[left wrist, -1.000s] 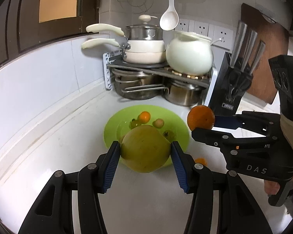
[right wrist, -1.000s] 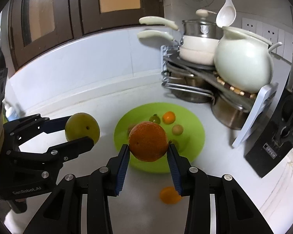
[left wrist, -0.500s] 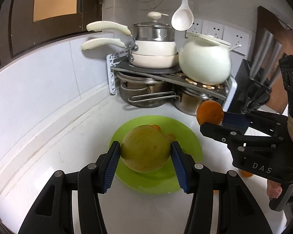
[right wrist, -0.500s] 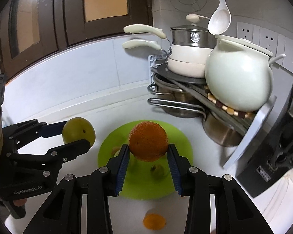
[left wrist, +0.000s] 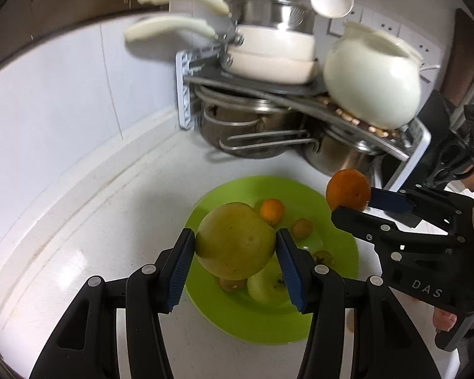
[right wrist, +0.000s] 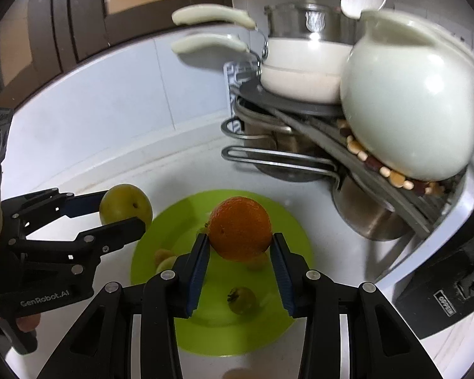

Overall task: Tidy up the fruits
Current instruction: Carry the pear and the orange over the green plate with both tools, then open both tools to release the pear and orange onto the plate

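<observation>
Compared with a second ago, both grippers have come closer to the lime-green plate (left wrist: 331, 227), which now fills the space right under and ahead of the jaws in each wrist view; the pot rack (right wrist: 300, 132) in the corner looms larger and is blurred. The loose orange fruit on the counter, earlier seen clearly short of the right jaws, now shows only as a sliver at the bottom edge of the right wrist view.

The left gripper (left wrist: 235, 248) stands clamped on a yellow-green pear-like fruit (left wrist: 233, 240), its blue pads (left wrist: 180, 268) pressing both sides. The fruit is large, rounded, dull-skinned with faint brown specks, and hangs above the near-left part of the plate. Under and beyond these jaws lie a small tangerine (left wrist: 271, 211), a smaller orange fruit (left wrist: 302, 228), a pale green apple (left wrist: 268, 285) and two small brownish fruits.

The right gripper (right wrist: 240, 243) stands clamped on an orange (right wrist: 240, 227), bright, pebbled, round, held above the plate's middle. Just past its jaws, lower on the plate, sits a small green fruit with a dark calyx (right wrist: 242, 300). To the left of these jaws, the left gripper's fruit hovers over the plate's left rim.
</observation>
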Demonstrator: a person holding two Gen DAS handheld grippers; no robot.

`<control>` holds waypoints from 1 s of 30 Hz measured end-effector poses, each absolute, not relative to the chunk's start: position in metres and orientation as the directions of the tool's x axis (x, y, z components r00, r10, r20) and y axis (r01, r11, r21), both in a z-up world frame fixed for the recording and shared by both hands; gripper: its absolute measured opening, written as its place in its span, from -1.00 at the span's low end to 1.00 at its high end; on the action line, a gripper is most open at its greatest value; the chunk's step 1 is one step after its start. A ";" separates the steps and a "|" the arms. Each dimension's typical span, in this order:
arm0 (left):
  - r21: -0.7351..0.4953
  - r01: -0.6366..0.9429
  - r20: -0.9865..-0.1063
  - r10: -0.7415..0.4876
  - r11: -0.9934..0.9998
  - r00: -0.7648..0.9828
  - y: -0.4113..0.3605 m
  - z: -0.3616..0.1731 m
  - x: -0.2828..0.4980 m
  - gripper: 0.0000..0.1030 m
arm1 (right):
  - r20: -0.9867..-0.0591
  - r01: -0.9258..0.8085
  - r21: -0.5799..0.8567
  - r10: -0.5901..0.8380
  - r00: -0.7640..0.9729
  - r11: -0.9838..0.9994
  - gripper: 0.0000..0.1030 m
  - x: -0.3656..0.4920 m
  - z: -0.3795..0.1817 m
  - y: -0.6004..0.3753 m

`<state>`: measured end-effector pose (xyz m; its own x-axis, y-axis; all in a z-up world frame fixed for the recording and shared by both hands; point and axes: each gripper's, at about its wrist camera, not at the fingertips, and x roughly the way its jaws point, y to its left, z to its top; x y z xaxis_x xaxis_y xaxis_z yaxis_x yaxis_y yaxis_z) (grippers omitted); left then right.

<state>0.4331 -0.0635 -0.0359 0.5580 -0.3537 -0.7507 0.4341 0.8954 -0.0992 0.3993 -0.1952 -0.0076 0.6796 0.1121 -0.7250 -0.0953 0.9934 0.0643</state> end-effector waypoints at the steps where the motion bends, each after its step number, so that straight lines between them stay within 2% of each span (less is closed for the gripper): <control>1: -0.100 0.433 -0.757 -0.351 0.896 0.551 -0.064 -0.039 0.435 0.01 | -0.732 -0.094 0.066 0.113 0.672 0.993 -0.21 0.402 -0.011 -0.195; 16: -0.116 0.435 -0.817 -0.335 0.893 0.469 -0.075 -0.069 0.460 0.01 | -0.779 -0.071 0.081 0.108 0.618 0.994 -0.21 0.417 -0.038 -0.198; 30: -0.118 0.441 -0.793 -0.351 0.890 0.498 -0.073 -0.054 0.452 0.02 | -0.774 -0.069 0.091 0.114 0.623 0.993 -0.21 0.410 -0.035 -0.199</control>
<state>0.4518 -0.0732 -0.0540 0.4983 -0.3515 -0.7926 0.4407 0.8899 -0.1176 0.4103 -0.1987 -0.0348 0.6229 0.1139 -0.7739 -0.0689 0.9935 0.0908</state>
